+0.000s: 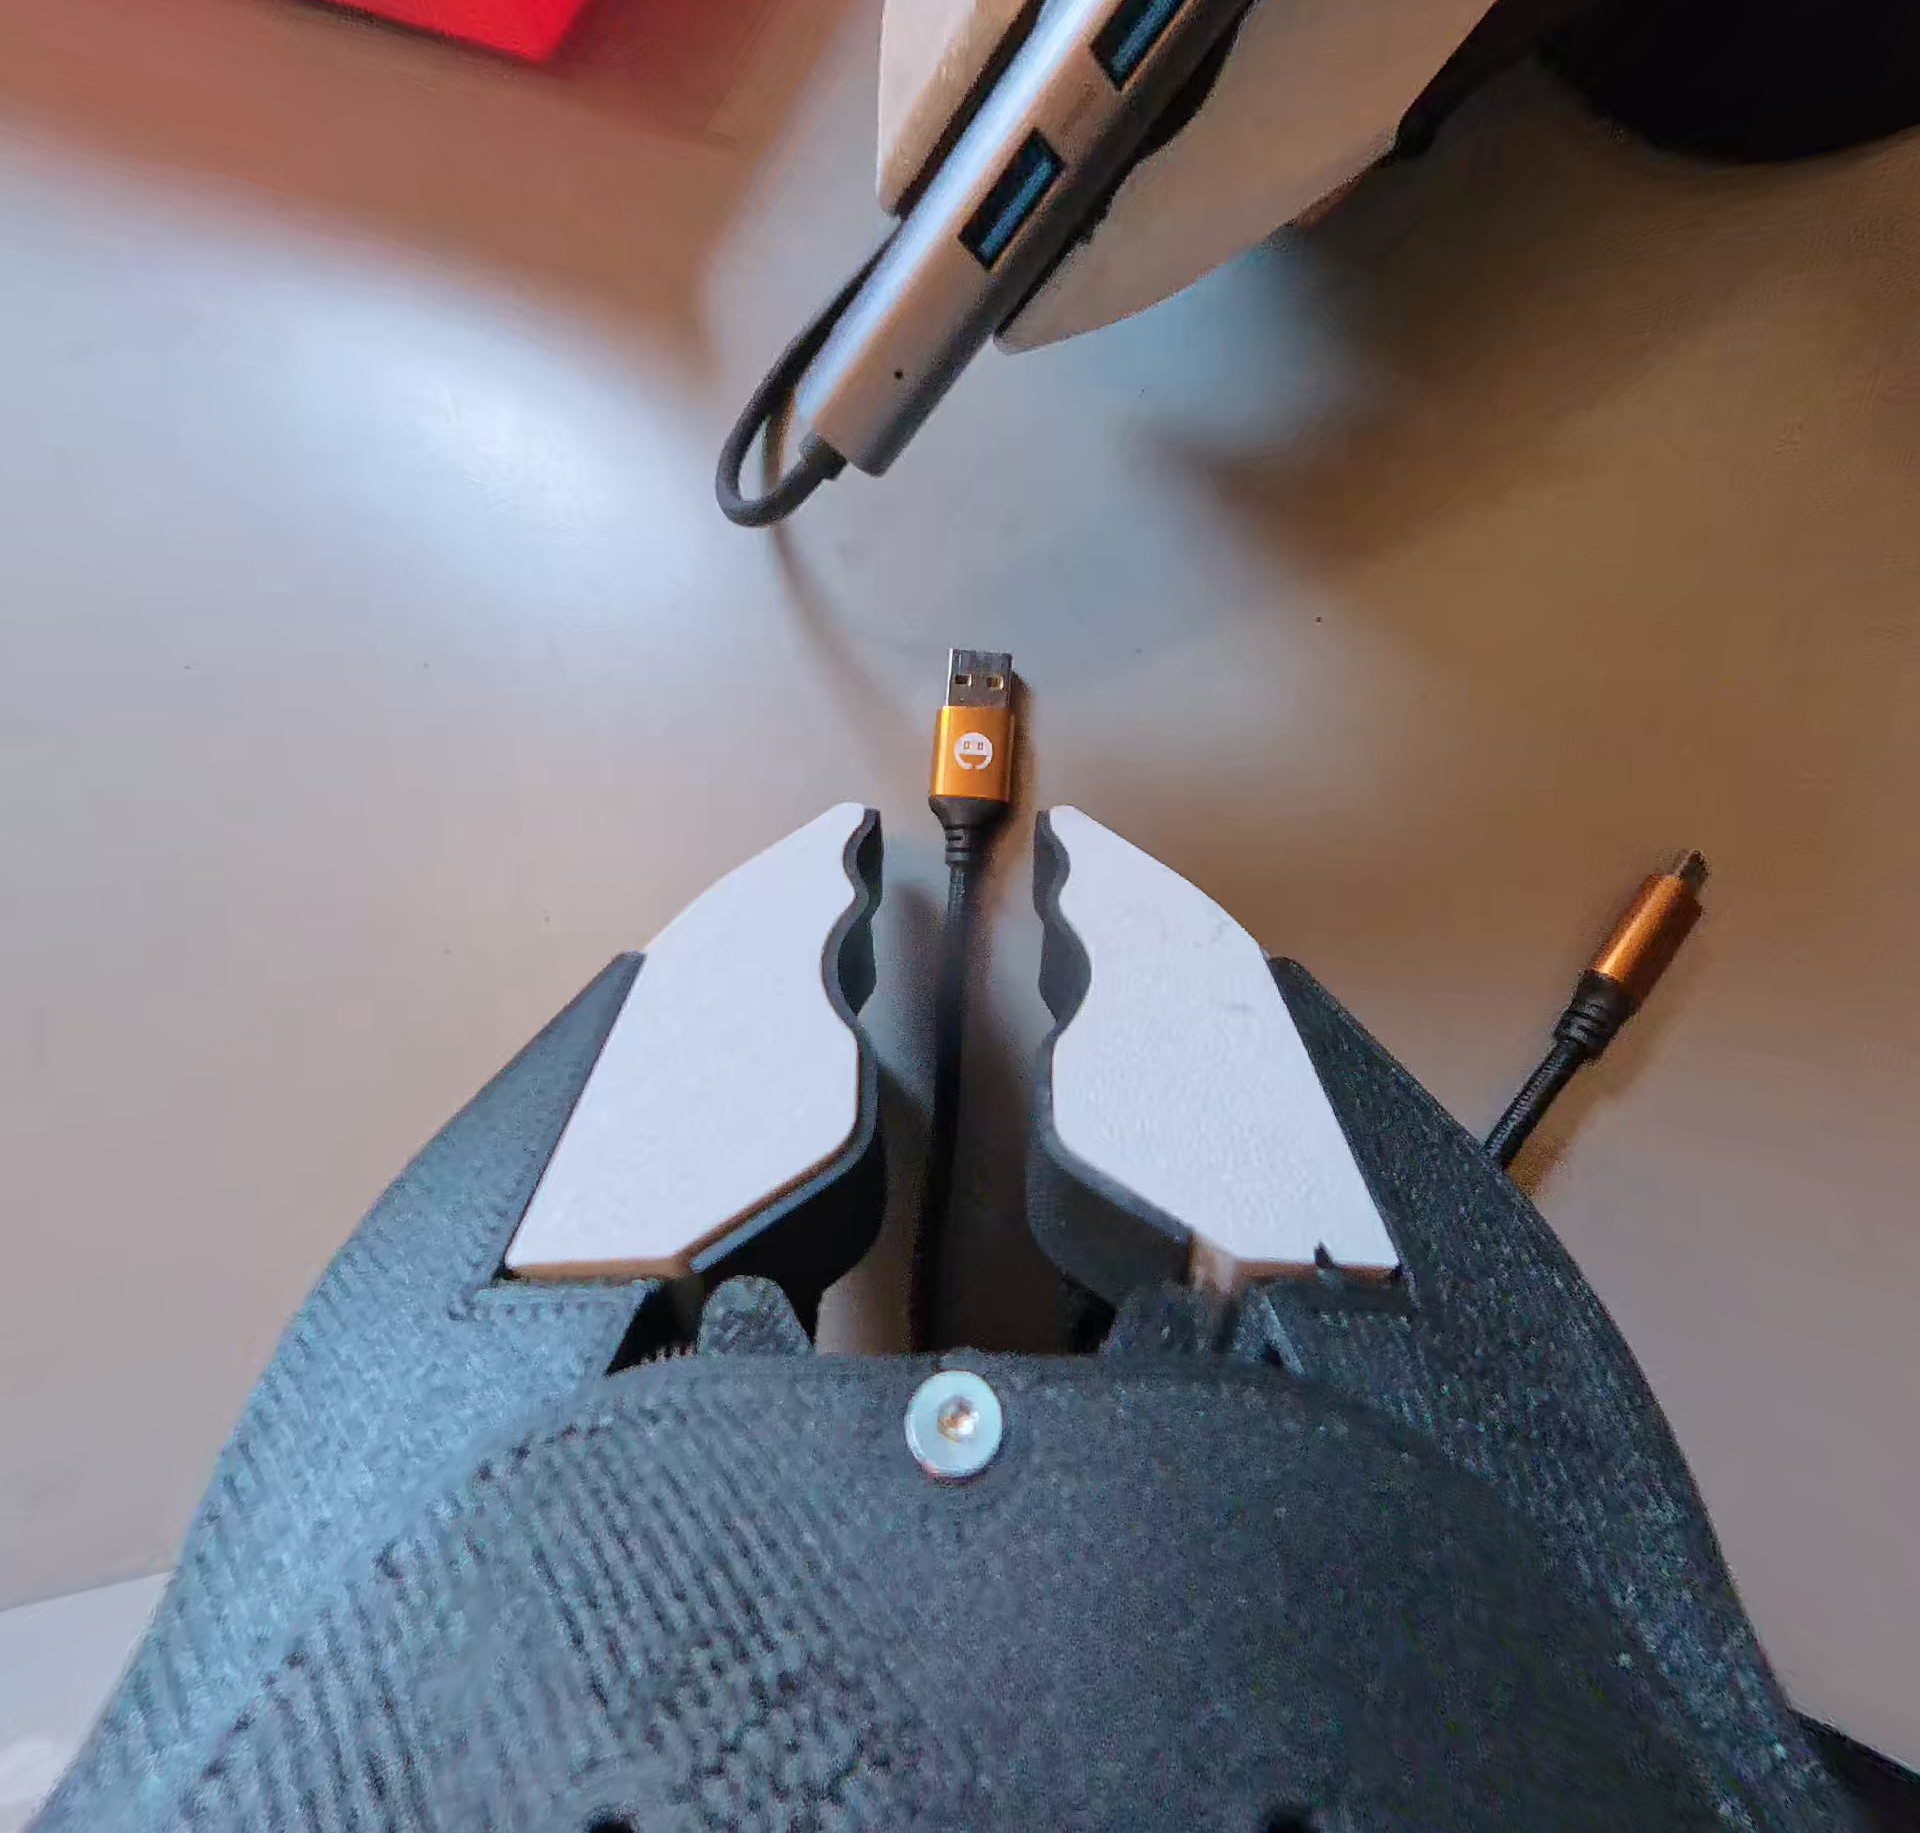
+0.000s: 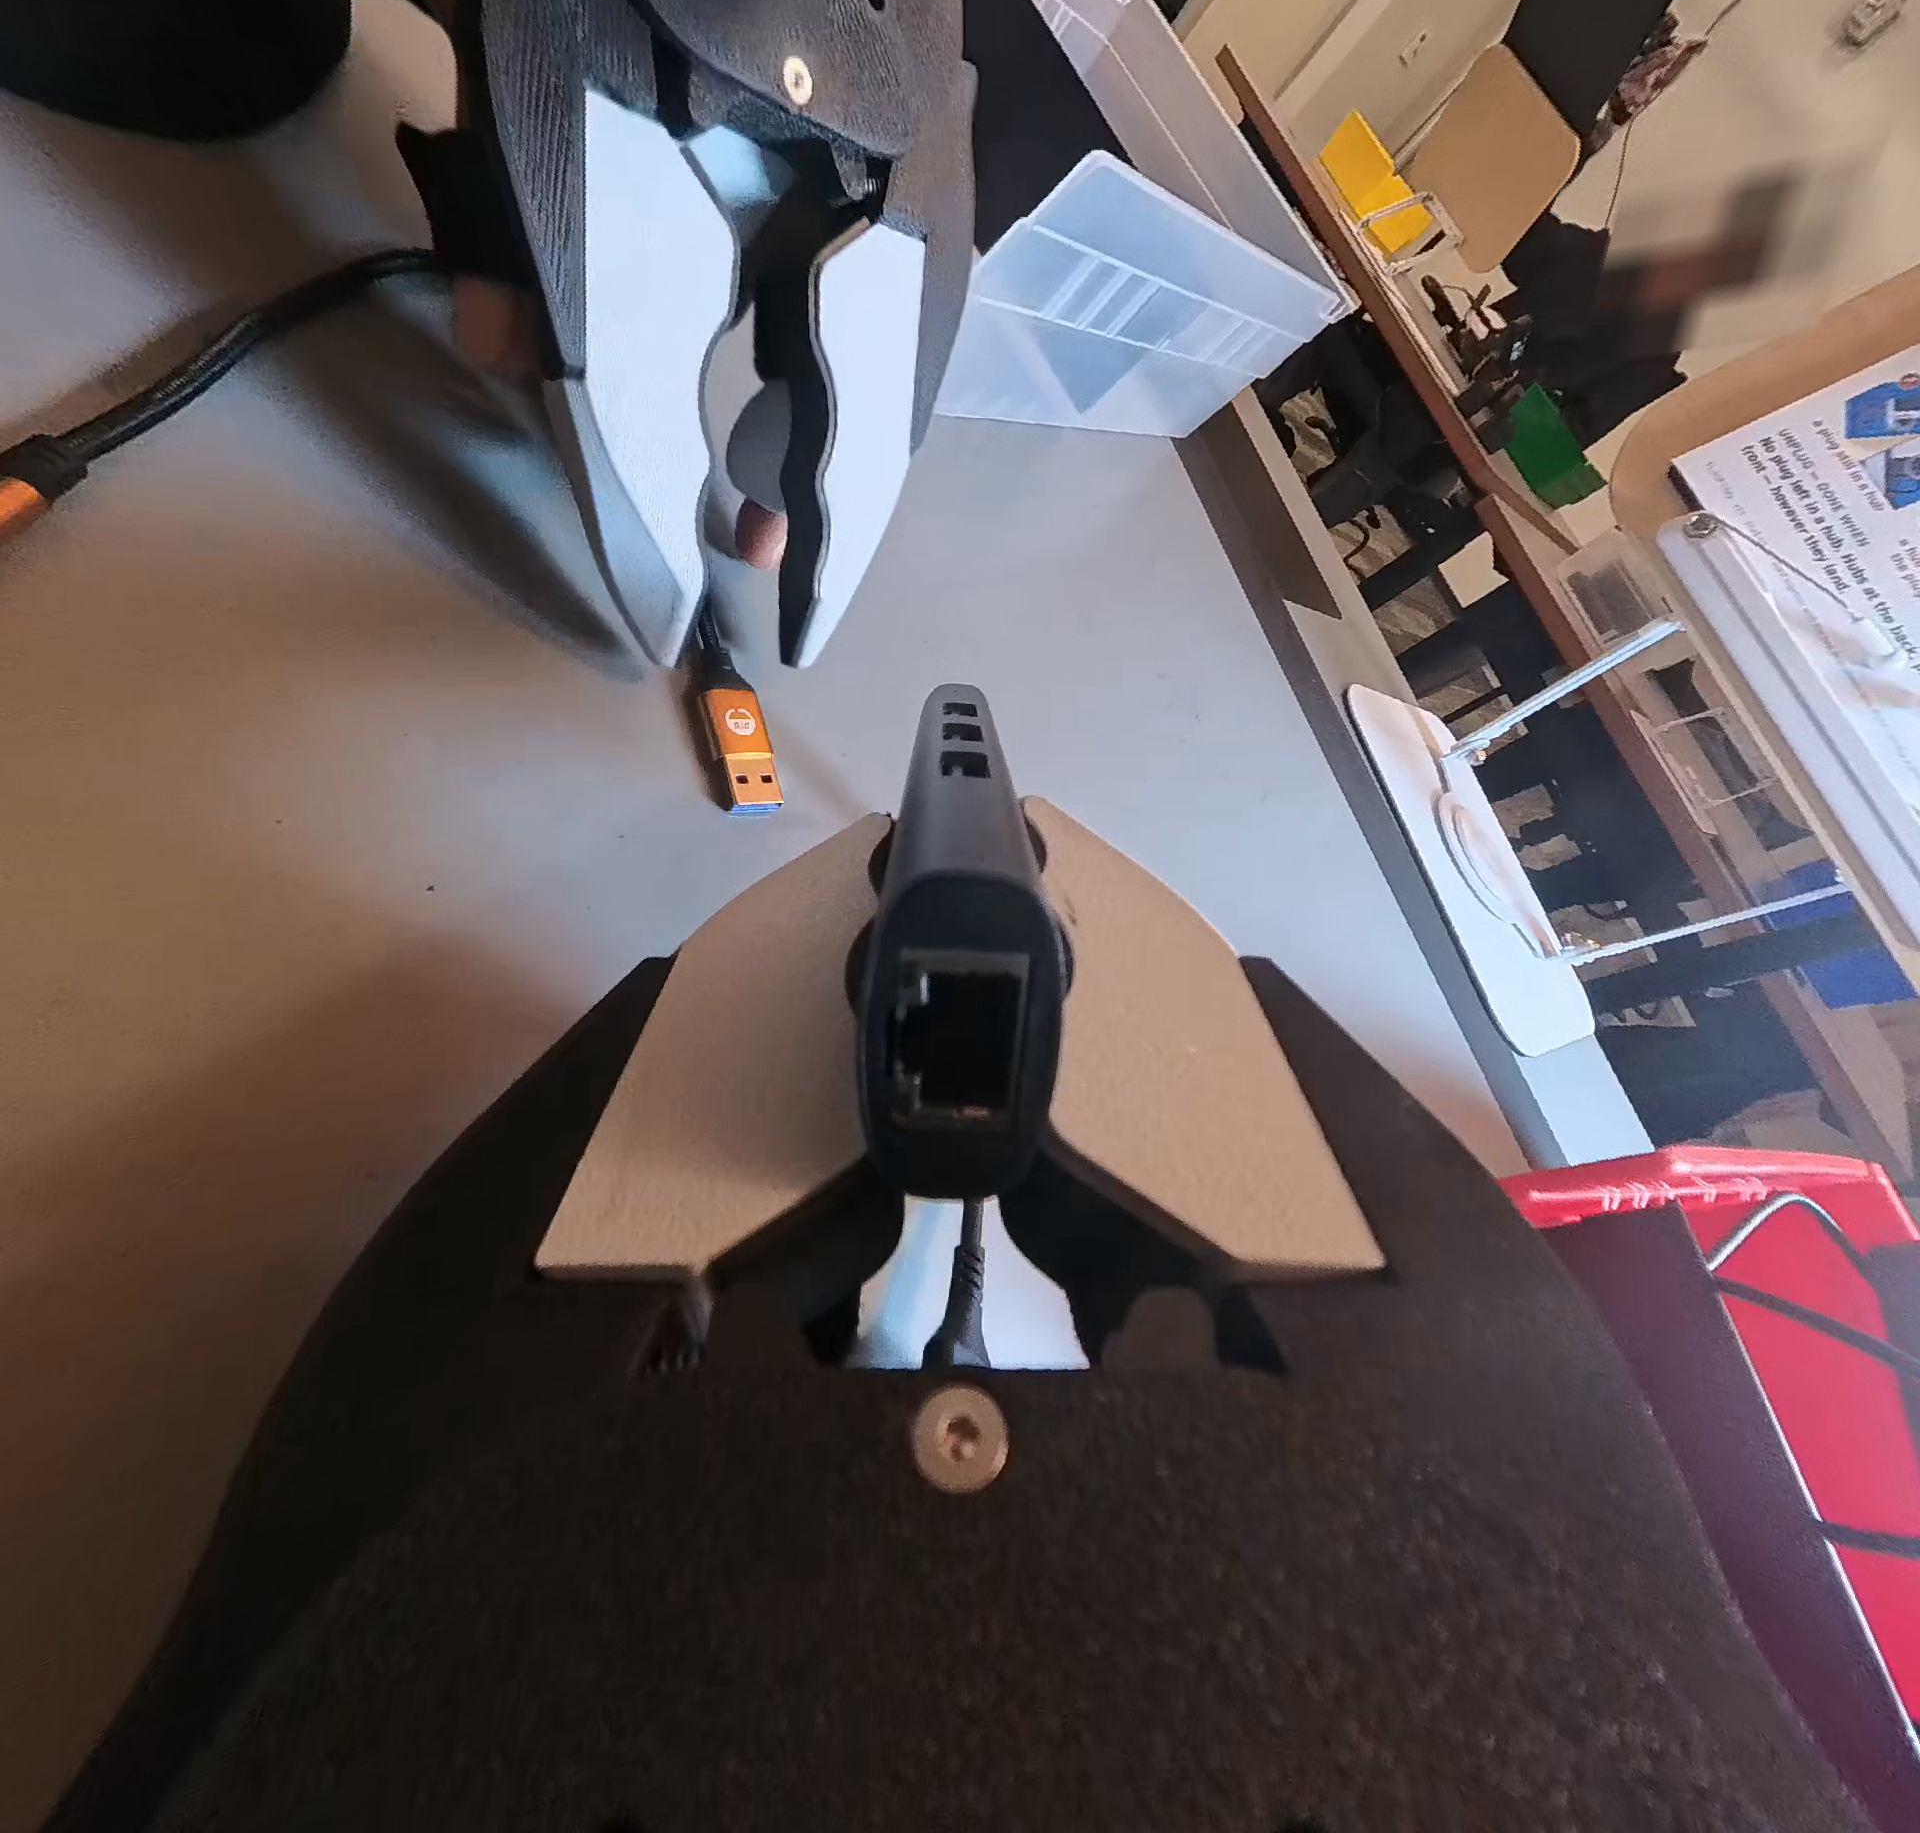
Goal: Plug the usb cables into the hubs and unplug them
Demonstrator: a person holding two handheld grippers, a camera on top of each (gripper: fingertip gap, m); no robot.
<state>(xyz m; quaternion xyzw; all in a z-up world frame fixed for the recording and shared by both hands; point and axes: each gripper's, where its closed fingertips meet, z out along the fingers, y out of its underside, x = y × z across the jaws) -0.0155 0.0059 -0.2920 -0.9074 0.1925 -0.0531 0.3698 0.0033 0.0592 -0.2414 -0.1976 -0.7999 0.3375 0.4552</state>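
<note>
An orange USB plug (image 1: 971, 744) on a black braided cable lies on the grey table (image 1: 416, 640). My left gripper (image 1: 958, 833) is open, its fingers either side of the cable just behind the plug, not touching it. The grey hub (image 1: 914, 360) hangs tilted above the table beyond the plug, two USB ports facing me, its short black lead looped below. My right gripper (image 2: 956, 817) is shut on the hub (image 2: 956, 952). In the right wrist view the plug (image 2: 740, 755) lies just left of the hub's tip, under the left gripper (image 2: 738, 640).
A second orange plug (image 1: 1647, 926) lies to the right of my left gripper; it also shows in the right wrist view (image 2: 16, 505). A clear plastic box (image 2: 1122, 329) stands near the table edge. A red bin (image 2: 1766, 1316) and a white stand (image 2: 1455, 900) are at the right.
</note>
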